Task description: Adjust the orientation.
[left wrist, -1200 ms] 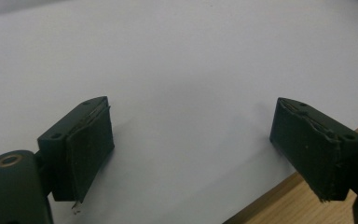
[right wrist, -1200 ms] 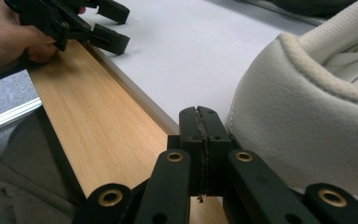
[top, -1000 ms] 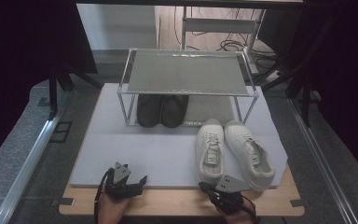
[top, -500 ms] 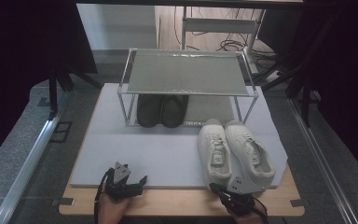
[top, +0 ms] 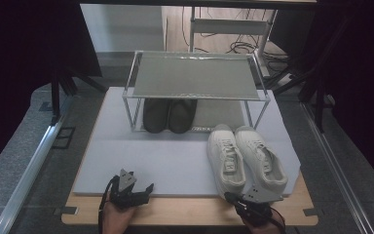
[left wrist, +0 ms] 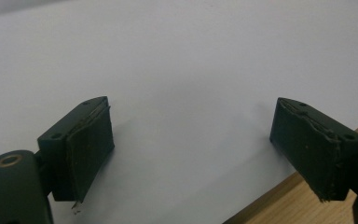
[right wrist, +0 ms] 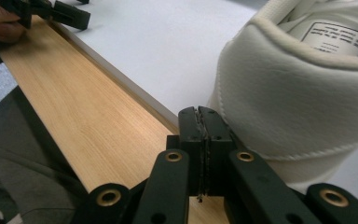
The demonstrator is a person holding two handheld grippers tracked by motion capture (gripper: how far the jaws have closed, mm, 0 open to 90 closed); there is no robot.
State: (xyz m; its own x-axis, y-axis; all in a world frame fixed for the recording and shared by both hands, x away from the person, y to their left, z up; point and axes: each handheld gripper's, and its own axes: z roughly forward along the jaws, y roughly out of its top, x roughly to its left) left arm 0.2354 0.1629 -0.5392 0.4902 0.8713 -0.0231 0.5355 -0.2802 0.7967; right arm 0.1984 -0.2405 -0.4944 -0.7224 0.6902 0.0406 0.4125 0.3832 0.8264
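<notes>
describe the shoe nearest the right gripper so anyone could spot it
On the grey mat, in front of the wire rack, sits a white pair. It is the left shoe, its heel by the right gripper; the dark pair sits under the rack.

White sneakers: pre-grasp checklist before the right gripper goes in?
1. Right gripper open for a grasp: not ok, jaws pressed together, empty.
2. Right gripper near the white sneakers: ok, it sits by the heel of one.
3. Left gripper open: ok, jaws wide apart, nothing between.
4. Both sneakers upright, side by side on the grey mat: ok.
5. Rack top shelf free: ok; dark shoes sit underneath.
6. Contact with the heel: cannot tell.
</notes>
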